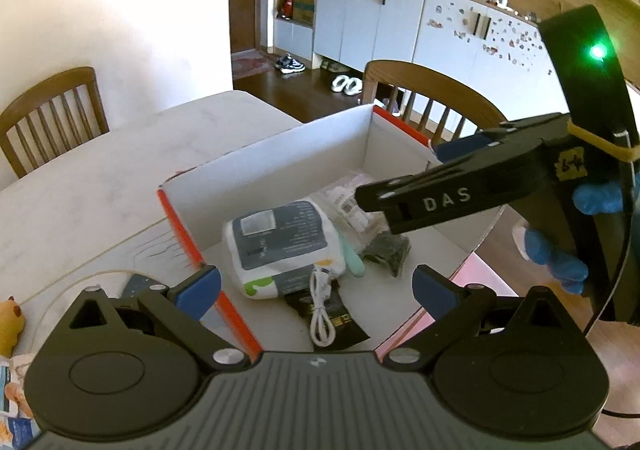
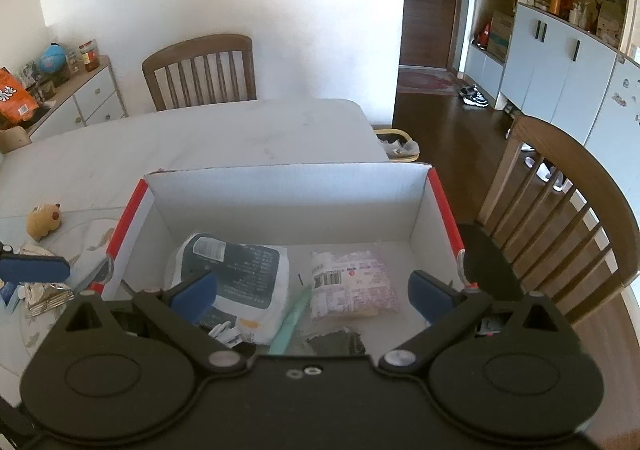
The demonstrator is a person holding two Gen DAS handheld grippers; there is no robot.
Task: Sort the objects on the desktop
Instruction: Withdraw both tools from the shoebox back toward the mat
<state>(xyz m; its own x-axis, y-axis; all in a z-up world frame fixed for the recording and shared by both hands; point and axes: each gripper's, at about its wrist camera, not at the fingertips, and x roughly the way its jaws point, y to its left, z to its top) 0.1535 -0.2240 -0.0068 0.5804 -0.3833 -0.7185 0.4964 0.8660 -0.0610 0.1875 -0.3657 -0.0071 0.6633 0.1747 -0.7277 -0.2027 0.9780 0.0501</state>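
A cardboard box [image 1: 182, 218] [image 2: 444, 206] with white walls and a red rim stands on the pale table. In it lie a white tissue pack [image 1: 280, 250] [image 2: 232, 270], a white coiled cable [image 1: 322, 314], a black packet [image 1: 344, 324], a mint-green stick [image 1: 352, 258] [image 2: 292, 318], a pinkish barcoded packet [image 2: 352, 286] and a dark crumpled packet [image 1: 388, 250] [image 2: 336, 344]. My left gripper [image 1: 316, 290] hangs open over the box's near left side, nothing between its blue pads. My right gripper [image 2: 314, 296] [image 1: 400, 174] is open above the box too, empty.
A yellow plush toy [image 2: 44, 220] [image 1: 10, 322] and a crumpled foil wrapper [image 2: 44, 294] lie on the table left of the box. Wooden chairs stand at the far side [image 2: 200, 66] and right of the table [image 2: 568, 210]. A gloved hand [image 1: 556, 250] holds the right gripper.
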